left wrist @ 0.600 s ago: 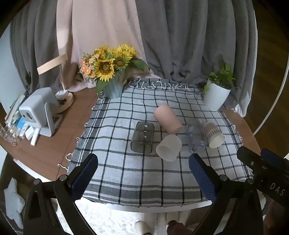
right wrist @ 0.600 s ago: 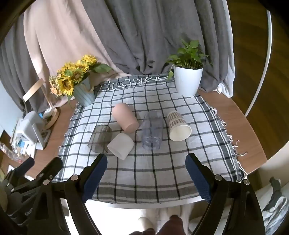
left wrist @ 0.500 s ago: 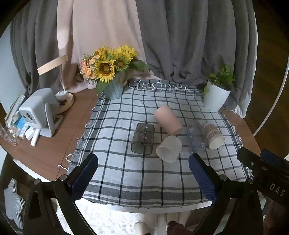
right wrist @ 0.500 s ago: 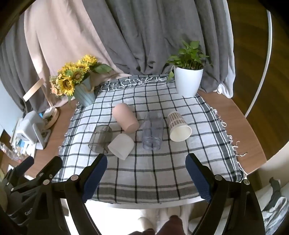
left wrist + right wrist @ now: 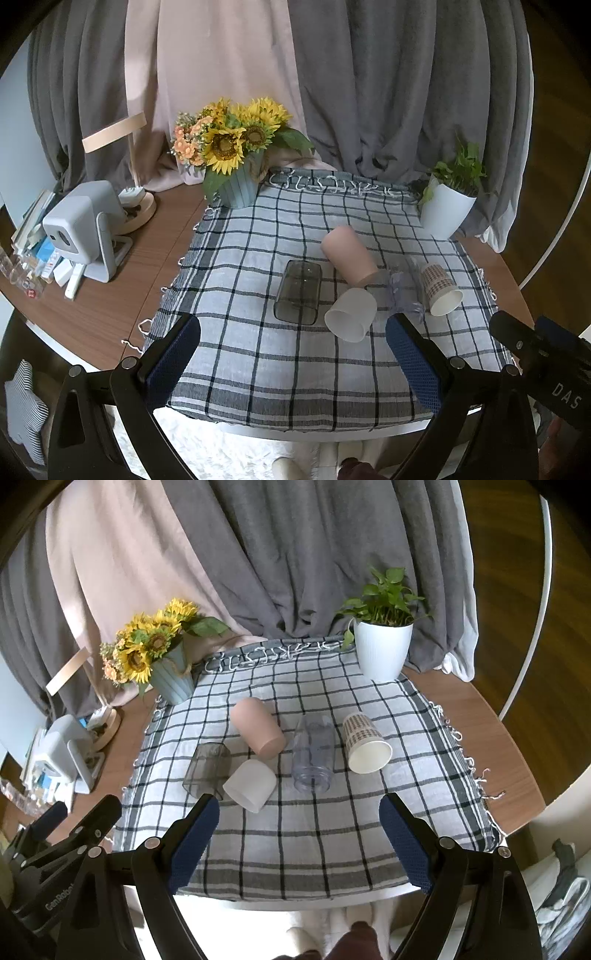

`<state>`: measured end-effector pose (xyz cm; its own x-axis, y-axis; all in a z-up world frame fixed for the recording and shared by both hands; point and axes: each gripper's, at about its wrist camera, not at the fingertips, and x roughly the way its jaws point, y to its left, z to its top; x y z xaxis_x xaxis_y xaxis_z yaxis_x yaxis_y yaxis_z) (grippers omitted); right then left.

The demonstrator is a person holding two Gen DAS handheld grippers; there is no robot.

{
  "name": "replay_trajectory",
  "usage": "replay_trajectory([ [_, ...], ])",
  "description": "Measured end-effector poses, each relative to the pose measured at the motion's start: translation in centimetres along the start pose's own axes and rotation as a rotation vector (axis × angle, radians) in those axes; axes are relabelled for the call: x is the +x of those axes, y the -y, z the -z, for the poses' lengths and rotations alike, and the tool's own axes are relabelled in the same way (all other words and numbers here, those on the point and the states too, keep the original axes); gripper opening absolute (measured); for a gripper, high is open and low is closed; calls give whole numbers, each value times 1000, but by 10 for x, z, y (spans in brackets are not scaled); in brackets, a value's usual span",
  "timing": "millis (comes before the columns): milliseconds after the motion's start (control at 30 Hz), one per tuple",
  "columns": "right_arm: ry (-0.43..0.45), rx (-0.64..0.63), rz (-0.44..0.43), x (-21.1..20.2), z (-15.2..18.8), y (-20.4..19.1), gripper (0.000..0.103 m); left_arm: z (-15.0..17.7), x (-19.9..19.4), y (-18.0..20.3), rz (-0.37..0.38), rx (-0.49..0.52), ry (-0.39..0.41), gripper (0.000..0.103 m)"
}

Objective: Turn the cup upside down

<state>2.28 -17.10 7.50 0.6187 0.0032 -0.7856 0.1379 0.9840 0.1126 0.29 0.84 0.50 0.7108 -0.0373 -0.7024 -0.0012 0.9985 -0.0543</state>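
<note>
Several cups lie on their sides on a checked cloth (image 5: 258,354): a smoky grey cup (image 5: 298,291) (image 5: 207,770), a frosted white cup (image 5: 351,314) (image 5: 251,784), a pink cup (image 5: 349,255) (image 5: 258,732), a clear cup (image 5: 402,291) (image 5: 313,753) and a patterned paper cup (image 5: 440,290) (image 5: 365,743). My left gripper (image 5: 293,354) is open and empty above the near edge of the cloth. My right gripper (image 5: 299,840) is open and empty, also near the cloth's front edge, short of the cups.
A sunflower pot (image 5: 238,184) stands at the cloth's back left and a white plant pot (image 5: 382,651) at the back right. A grey device (image 5: 83,230), a lamp base (image 5: 136,210) and small clutter sit on the wooden table at left. Curtains hang behind.
Both grippers have edged very slightly; the cups have not moved.
</note>
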Motion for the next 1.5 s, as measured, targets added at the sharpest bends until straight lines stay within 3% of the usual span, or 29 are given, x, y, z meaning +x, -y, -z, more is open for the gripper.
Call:
replay_trajectory([
  [1500, 23, 1, 4, -5, -1, 1, 89, -3, -4, 1, 9, 1, 8, 102],
])
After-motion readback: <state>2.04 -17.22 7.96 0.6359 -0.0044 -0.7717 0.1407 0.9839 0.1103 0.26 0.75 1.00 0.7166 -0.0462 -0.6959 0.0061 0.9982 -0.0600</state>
